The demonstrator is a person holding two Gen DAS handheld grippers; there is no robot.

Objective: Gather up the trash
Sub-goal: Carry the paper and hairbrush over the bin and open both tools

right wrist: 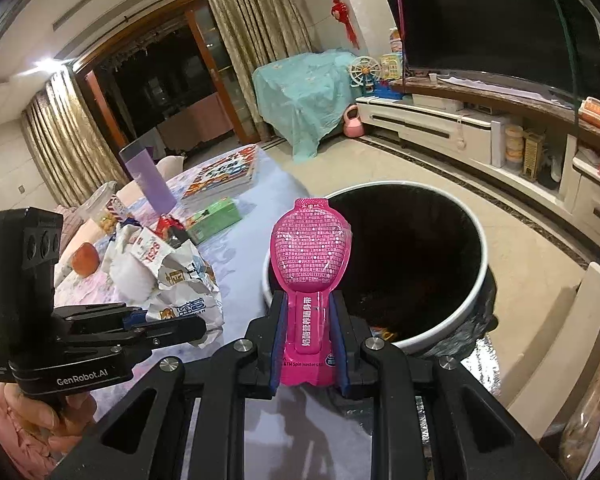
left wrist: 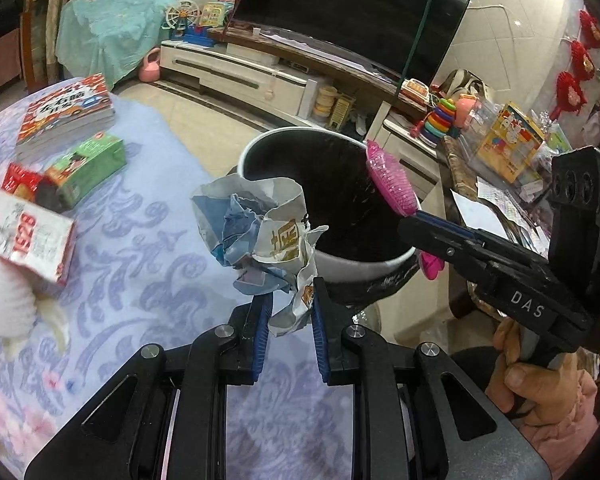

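Observation:
My left gripper (left wrist: 291, 304) is shut on a crumpled white and blue paper wrapper (left wrist: 260, 228), held up just before the near rim of the trash bin (left wrist: 364, 270). The bin (right wrist: 476, 280) is round, white-rimmed and lined with a black bag. My right gripper (right wrist: 309, 304) is shut on a pink spoon-shaped plastic package (right wrist: 310, 248), which reaches over the bin's near rim. In the left wrist view the same pink package (left wrist: 388, 178) pokes over the bin's right edge from the right gripper (left wrist: 416, 220). In the right wrist view the left gripper (right wrist: 196, 326) holds the wrapper (right wrist: 180, 280) over the table.
The table with a blue-patterned cloth (left wrist: 148, 264) carries a red book (left wrist: 64, 112), a green box (left wrist: 92, 164), a red and white box (left wrist: 28, 236), a purple cup (right wrist: 148, 180) and an orange fruit (right wrist: 85, 260). A TV (left wrist: 352, 4) on a low cabinet (left wrist: 236, 72) stands behind the bin.

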